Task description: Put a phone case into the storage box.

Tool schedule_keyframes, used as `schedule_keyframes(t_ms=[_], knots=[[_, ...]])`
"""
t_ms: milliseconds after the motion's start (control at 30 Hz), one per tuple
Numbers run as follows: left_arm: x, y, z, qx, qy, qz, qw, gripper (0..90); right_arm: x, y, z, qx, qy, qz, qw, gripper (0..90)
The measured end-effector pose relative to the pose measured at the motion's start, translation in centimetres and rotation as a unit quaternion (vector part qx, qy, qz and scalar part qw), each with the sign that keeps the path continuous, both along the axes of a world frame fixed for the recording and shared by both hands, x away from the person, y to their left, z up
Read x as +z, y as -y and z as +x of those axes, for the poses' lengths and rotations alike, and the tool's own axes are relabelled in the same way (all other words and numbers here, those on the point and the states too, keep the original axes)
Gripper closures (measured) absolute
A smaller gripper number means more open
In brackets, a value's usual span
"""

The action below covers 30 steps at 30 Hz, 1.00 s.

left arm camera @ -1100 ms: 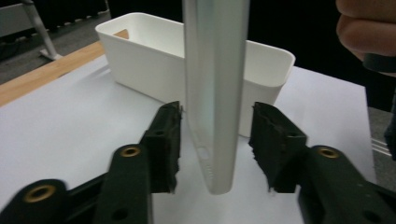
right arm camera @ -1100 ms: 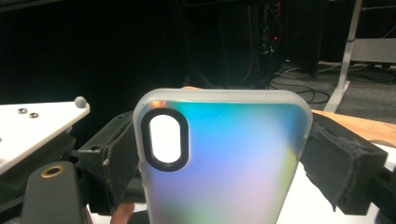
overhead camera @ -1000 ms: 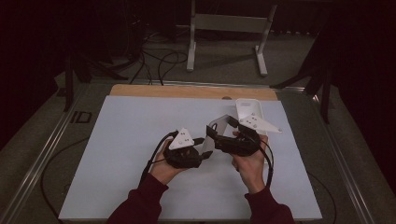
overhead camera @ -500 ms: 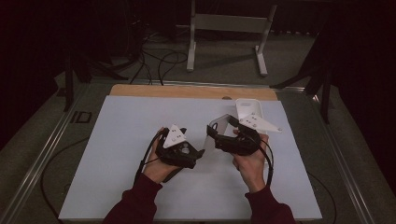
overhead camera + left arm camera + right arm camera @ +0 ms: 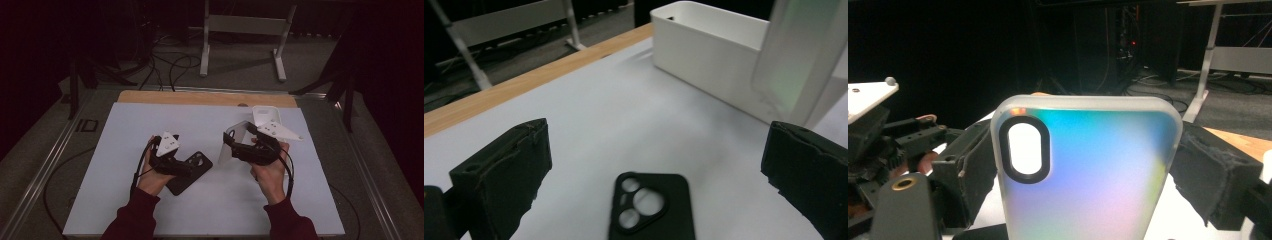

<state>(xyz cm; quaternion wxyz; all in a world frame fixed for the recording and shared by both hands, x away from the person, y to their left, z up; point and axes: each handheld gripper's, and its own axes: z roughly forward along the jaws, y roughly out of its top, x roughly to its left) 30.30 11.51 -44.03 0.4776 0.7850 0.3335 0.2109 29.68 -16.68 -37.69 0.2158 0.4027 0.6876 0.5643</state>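
We are working over a wide white table top (image 5: 150, 125) with a wooden strip (image 5: 200, 97) along its far edge. Toward its far right side a white box (image 5: 266, 113) is standing on the surface; in the left gripper view the same box (image 5: 704, 45) is sitting beyond the jaws.

We are holding the right gripper (image 5: 240, 145) in our right hand (image 5: 270, 172), and its jaws are clamping an iridescent translucent phone case (image 5: 231, 145) by its two long sides, keeping it upright above the table. In the right gripper view that iridescent translucent phone case (image 5: 1088, 170) is standing between the two black pads, its oval camera opening at upper left, with both pads pressing against its edges.

We are holding the left gripper (image 5: 192, 167) in our left hand (image 5: 152, 180). Its jaws have just been opening and are now standing wide apart, gripping nothing. The black phone case (image 5: 192, 170) is lying flat on the table just under and ahead of them; in the left gripper view the black phone case (image 5: 651, 210) is resting between the spread jaws, camera cutouts up, touching neither pad.
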Motion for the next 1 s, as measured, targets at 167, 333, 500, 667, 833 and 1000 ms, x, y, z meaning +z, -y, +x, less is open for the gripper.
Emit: schedule_keyframes(t_ms=[167, 333, 500, 667, 833, 1000], knots=[[-0.2, -1.7, -0.2, 0.025, 0.008, 0.003, 0.9997, 0.0, 0.1, 0.2, 0.2, 0.001, 0.005, -0.005, 1.0000, 16.6], [-0.9, -3.7, -0.4, 0.044, 0.007, -0.003, 0.9990, 0.0, 0.1, 0.2, 0.3, 0.000, 0.002, -0.006, 1.0000, 16.6], [-1.5, -5.4, -0.8, 0.061, 0.009, -0.006, 0.9981, 0.0, 0.0, 0.3, 0.4, -0.003, 0.002, -0.007, 1.0000, 16.6], [-2.2, -7.2, -1.3, 0.082, 0.007, -0.006, 0.9965, 0.0, 0.0, 0.4, 0.5, -0.003, 0.004, -0.008, 1.0000, 16.6], [-3.1, -8.5, -1.9, 0.094, 0.001, -0.003, 0.9956, 0.0, 0.1, 0.5, 0.6, -0.006, 0.005, -0.009, 0.9999, 16.6], [-3.7, -10.0, -2.6, 0.105, 0.004, -0.004, 0.9944, 0.0, 0.2, 0.8, 0.8, -0.009, 0.008, -0.009, 0.9999, 16.7]])
